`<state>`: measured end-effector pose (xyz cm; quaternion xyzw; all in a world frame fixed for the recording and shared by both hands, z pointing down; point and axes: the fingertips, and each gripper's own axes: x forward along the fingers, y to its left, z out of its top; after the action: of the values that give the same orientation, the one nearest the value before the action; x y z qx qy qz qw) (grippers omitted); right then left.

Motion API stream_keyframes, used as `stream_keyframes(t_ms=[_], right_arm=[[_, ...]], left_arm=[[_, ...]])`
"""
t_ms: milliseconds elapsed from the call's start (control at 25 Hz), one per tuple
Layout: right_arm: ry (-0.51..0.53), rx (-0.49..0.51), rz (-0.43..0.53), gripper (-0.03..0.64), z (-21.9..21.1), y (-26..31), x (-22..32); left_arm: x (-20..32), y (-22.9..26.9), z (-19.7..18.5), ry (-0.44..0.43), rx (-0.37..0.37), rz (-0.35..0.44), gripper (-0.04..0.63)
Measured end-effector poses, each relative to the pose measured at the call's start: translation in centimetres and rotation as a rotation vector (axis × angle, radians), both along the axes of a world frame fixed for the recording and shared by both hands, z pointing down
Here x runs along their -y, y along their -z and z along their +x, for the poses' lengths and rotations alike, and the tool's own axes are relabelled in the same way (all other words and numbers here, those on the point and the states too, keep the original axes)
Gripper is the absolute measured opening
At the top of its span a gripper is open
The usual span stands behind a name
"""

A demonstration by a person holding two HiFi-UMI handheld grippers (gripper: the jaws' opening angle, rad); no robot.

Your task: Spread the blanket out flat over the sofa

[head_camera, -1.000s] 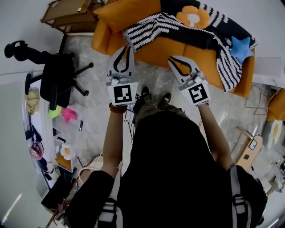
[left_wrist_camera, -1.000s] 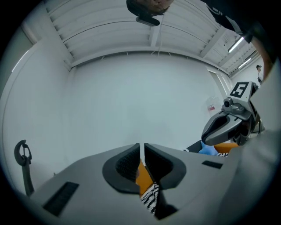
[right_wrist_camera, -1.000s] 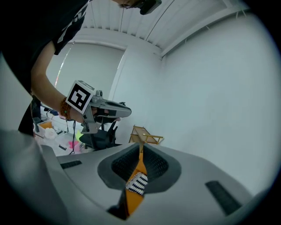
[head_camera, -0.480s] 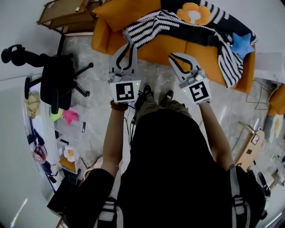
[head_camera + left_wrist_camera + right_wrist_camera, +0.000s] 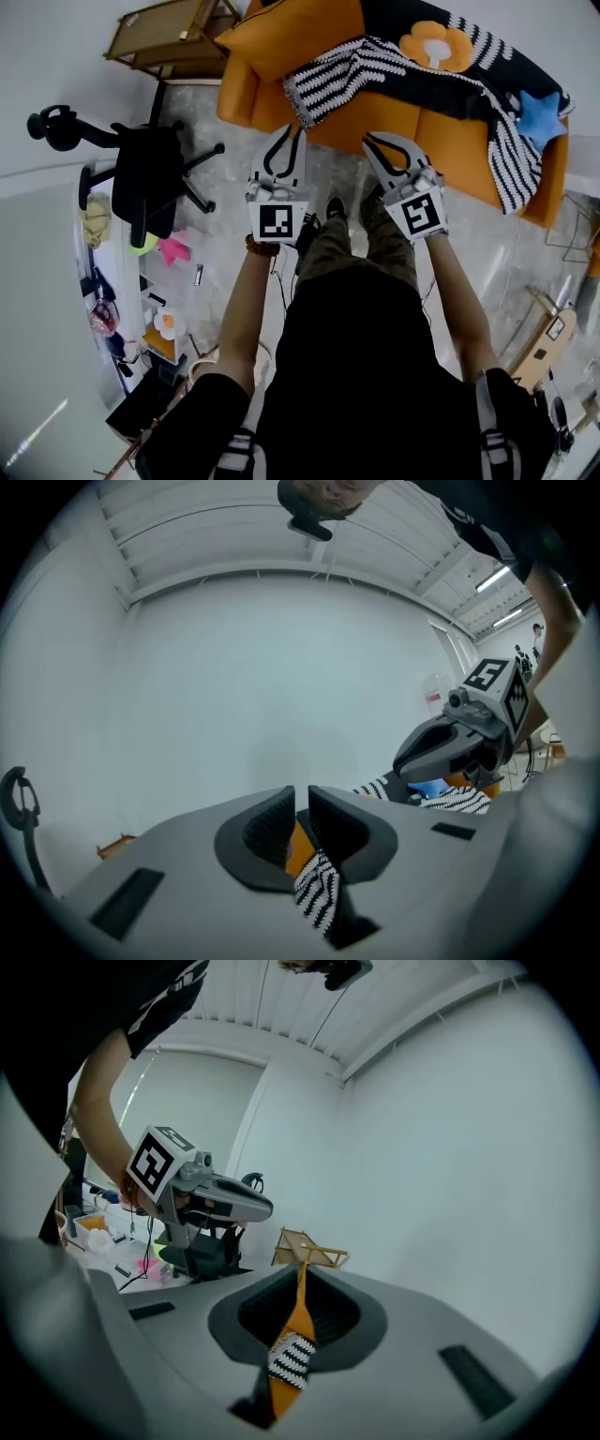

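Blanket (image 5: 403,75), black with striped borders, lies rumpled across the sofa (image 5: 450,145) from 12 to 2 o'clock in the head view. One striped end hangs over the seat front and the other over the far armrest, so it is not yet flat. A blue star cushion (image 5: 539,111) rests on it at 2 o'clock. Left gripper (image 5: 289,141) and right gripper (image 5: 375,145) point at the seat edge side by side. Both have jaws nearly closed and hold nothing. This placement probably prepares a two-point grasp of the near hem.
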<state>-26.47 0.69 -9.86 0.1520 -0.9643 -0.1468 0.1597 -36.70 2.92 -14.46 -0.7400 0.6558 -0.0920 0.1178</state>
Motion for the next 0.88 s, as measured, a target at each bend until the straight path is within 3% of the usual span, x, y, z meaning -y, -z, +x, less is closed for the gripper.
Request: stream_keyframes(t_ms=[160, 240, 400, 600, 760, 880], right_arm=[[-0.004, 0.011, -0.050, 0.037, 0.1, -5.1, 2.8], [-0.017, 0.018, -0.060, 0.038, 0.7, -8.0, 4.5], [-0.047, 0.021, -0.024, 0.038, 1.6, -13.2, 7.5], [-0.061, 0.016, -0.015, 0.038, 0.6, -22.7, 9.8], [-0.074, 0.049, -0.023, 0.038, -0.8, -30.4, 12.5], [-0.092, 0.038, -0.016, 0.040, -1.2, -36.1, 14.7]], left_arm=[[0.4, -4.3, -1.3, 0.104, -0.093, -0.055, 0.044], [1.0, -6.9, -1.6, 0.126, -0.096, -0.086, 0.044], [2.5, -12.6, -1.0, 0.099, -0.067, -0.082, 0.044], [4.1, -22.9, -1.1, 0.026, 0.079, -0.130, 0.048], [5.8, -32.9, -2.2, 0.035, 0.064, -0.245, 0.091], [7.9, -40.4, -2.0, -0.034, 0.066, -0.276, 0.100]])
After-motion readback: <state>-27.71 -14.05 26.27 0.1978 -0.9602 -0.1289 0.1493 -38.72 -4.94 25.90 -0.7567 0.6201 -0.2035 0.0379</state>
